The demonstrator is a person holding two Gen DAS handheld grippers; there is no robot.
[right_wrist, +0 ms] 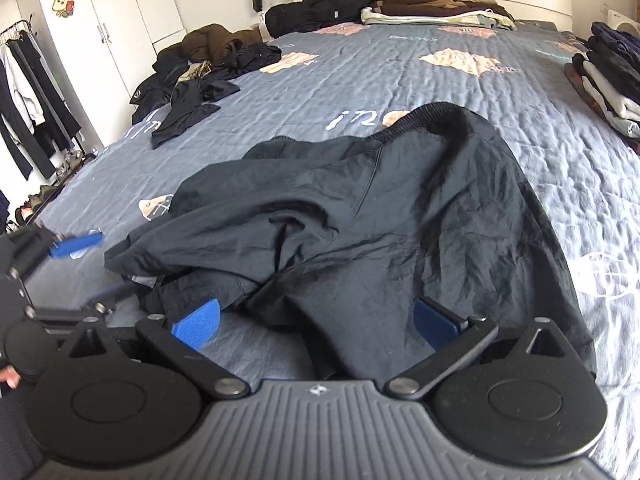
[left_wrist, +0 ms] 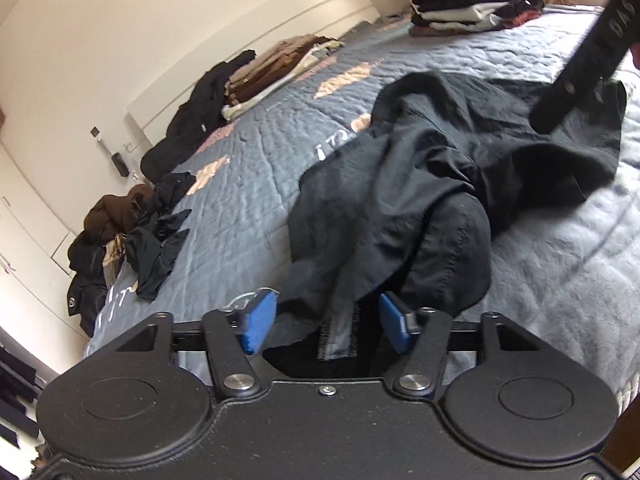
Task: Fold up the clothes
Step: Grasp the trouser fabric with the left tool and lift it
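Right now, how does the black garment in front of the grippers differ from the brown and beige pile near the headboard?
The black garment lies crumpled and spread loose; the brown and beige pile is folded and stacked flat. The garment is a single dark piece; the pile holds several lighter layers. The garment lies at the open grippers; the pile sits far off. Both rest on the grey bedspread.

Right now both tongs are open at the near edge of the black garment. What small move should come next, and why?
Probably close the left tongs on the hem lying between their blue pads. The black garment is still crumpled on the grey quilt, and cloth already sits between those open fingers, so a grip there would let it be pulled flat. The right tongs also stand open at the edge.
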